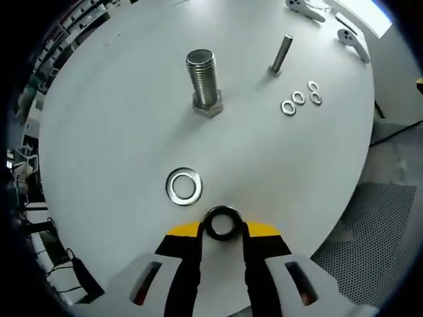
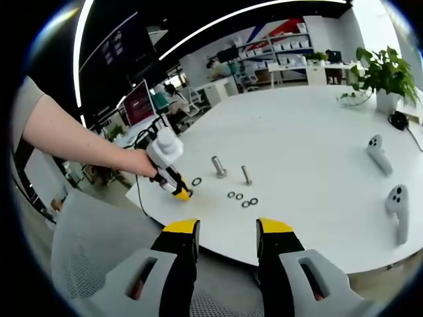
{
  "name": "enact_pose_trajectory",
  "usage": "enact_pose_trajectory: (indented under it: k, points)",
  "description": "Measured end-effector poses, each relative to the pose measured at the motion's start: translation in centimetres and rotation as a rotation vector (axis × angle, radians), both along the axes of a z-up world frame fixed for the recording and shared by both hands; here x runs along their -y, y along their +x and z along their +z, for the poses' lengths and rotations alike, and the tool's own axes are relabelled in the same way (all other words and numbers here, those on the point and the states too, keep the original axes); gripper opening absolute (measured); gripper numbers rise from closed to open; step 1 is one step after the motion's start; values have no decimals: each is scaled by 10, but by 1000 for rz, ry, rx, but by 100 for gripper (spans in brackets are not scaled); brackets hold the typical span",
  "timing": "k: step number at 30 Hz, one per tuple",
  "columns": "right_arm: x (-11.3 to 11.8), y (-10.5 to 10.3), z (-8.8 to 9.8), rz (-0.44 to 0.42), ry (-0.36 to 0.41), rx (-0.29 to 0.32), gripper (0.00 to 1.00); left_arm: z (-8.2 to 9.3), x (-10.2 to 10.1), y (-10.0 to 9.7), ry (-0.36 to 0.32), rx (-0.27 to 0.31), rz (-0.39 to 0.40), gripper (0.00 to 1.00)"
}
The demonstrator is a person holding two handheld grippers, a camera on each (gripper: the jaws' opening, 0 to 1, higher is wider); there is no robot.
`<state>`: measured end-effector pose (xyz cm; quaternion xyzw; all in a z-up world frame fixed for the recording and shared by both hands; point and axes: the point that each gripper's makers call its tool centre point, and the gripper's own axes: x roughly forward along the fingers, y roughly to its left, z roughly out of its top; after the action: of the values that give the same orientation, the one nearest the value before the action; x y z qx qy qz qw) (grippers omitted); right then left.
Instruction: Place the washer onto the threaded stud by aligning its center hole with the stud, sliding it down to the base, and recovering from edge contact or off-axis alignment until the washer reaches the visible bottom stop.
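A large threaded stud (image 1: pixel 202 78) stands upright on its hex head on the white round table (image 1: pixel 119 132). My left gripper (image 1: pixel 221 228) is shut on a dark-looking washer (image 1: pixel 221 210), held low over the table well short of the stud. A second large washer (image 1: pixel 184 186) lies flat just beyond the jaws, slightly left. In the right gripper view a person's hand holds the left gripper (image 2: pixel 183 193) near the table's edge, with the stud (image 2: pixel 219 166) to its right. My right gripper (image 2: pixel 227 238) is open with nothing between its fingers, off the table's near edge.
A thinner stud (image 1: pixel 281 53) stands right of the large one, with three small washers (image 1: pixel 299 99) beside it. Two white hand controllers (image 2: pixel 377 152) lie on the table's right side, and a potted plant (image 2: pixel 383 76) stands at the far right. Desks and shelves fill the room behind.
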<state>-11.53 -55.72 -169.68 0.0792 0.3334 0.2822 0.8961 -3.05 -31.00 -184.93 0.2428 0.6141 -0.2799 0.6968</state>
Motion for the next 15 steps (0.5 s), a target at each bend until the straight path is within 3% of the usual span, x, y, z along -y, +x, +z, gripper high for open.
enact_pose_trajectory:
  k: [2,10,15]
  points:
    - [0,0,0,1,-1,0,36,-1,2,1,-13,-13,54,26]
    - [0,0,0,4,-1,1,36,-3,3,0,20,-24,43,27]
    - [-1,0,0,4,-1,1,36,-2,0,3,1,0,89,22]
